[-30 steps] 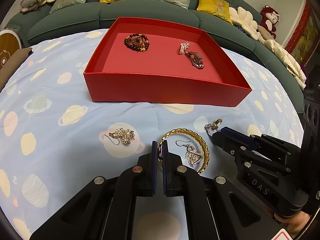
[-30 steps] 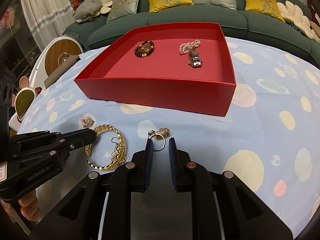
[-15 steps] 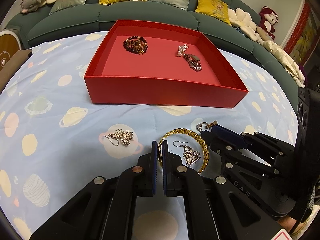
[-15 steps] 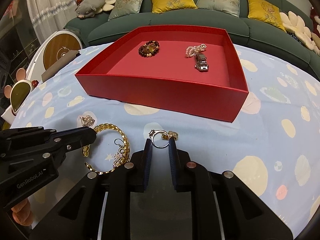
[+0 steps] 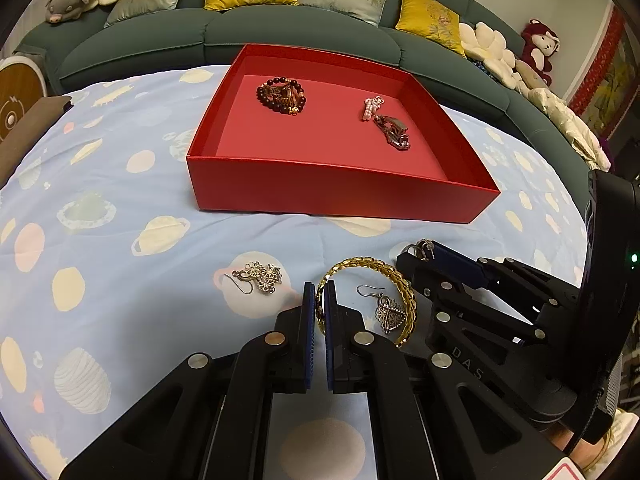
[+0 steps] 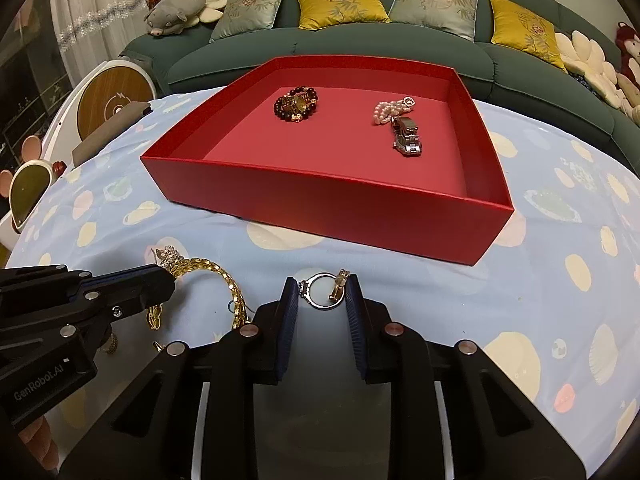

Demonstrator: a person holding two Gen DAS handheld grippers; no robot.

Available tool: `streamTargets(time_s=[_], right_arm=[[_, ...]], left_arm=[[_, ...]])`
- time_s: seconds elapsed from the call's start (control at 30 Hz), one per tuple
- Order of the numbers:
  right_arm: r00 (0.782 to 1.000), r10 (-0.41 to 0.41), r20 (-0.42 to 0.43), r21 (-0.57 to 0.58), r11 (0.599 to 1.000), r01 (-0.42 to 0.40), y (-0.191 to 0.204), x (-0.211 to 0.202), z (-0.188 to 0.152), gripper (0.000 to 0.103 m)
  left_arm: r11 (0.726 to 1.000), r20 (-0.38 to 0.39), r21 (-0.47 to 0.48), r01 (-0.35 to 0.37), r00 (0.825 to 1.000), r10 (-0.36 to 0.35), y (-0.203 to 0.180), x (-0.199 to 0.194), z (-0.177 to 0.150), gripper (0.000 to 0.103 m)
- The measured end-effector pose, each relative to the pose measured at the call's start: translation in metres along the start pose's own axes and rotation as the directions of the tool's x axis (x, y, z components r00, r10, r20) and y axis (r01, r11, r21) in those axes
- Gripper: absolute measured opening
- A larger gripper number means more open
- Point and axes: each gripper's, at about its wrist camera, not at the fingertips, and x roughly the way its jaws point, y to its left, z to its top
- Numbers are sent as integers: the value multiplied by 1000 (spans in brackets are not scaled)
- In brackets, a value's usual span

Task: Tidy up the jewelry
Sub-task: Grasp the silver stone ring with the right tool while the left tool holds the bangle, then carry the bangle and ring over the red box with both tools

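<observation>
Now gold bangle point(image 5: 370, 294) pinched in left tongs point(image 5: 319, 304); rings point(image 6: 325, 290) between right tongs point(image 6: 322, 294).

Two wrist cams, low over tablecloth point(image 5: 120, 184), facing sofa point(image 6: 360, 44).
Both share red tray point(image 5: 340, 196) (each sees other's gripper).

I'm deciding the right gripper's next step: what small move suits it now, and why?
Probably close the right gripper: its jaws stand open on either side of the silver ring and small gold piece on the cloth, outside the red tray.
</observation>
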Motion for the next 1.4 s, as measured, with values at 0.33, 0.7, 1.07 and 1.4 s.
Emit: streamTargets(time_s=[0.33, 0.7, 1.07, 1.4], right_arm=[[999, 39, -8, 20, 999, -39, -8, -18, -13, 24], [997, 83, -4, 22, 996, -83, -11, -38, -18, 24], [994, 91, 60, 32, 995, -93, -20, -67, -8, 24], [989, 89, 122, 42, 995, -94, -19, -81, 15, 24]], left_arm=[[1000, 5, 8, 20, 1000, -20, -1, -6, -2, 2], [999, 14, 22, 30, 999, -31, -13, -6, 2, 2], [997, 53, 36, 62, 997, -64, -16, -21, 7, 2], [997, 142, 18, 69, 987, -71, -9, -45, 30, 2]])
